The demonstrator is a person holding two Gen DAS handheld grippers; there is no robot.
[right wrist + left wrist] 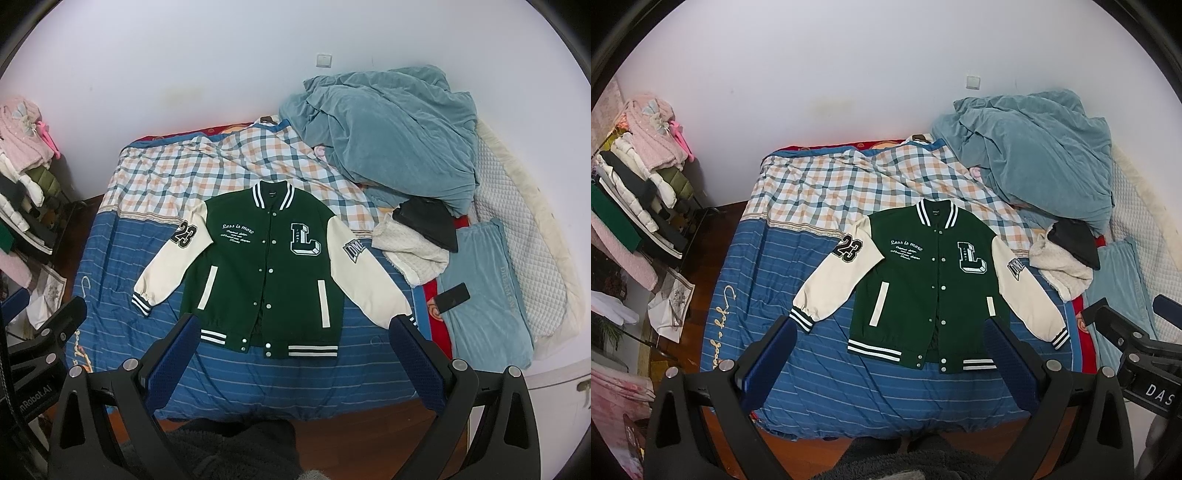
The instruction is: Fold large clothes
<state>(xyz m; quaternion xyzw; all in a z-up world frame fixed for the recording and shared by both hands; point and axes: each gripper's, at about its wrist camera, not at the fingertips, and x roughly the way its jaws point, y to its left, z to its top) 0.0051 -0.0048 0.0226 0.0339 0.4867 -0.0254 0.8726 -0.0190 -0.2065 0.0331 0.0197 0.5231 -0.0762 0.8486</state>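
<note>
The left tool (890, 328) hangs over the near end of the bed (827, 369) with its two blue fingers (775, 354) spread wide and nothing between them, and the right tool (295, 325) beside it is spread wide and holds nothing too. The green jacket (923, 280) with cream sleeves (834, 280) lies flat and face up on the blue striped cover of the bed, snapped shut, with its collar toward the wall and both sleeves spread out to the sides. Near the jacket's right sleeve lies a small pile of white and dark clothes (417, 243), and behind that is a crumpled blue blanket (388, 136).
</note>
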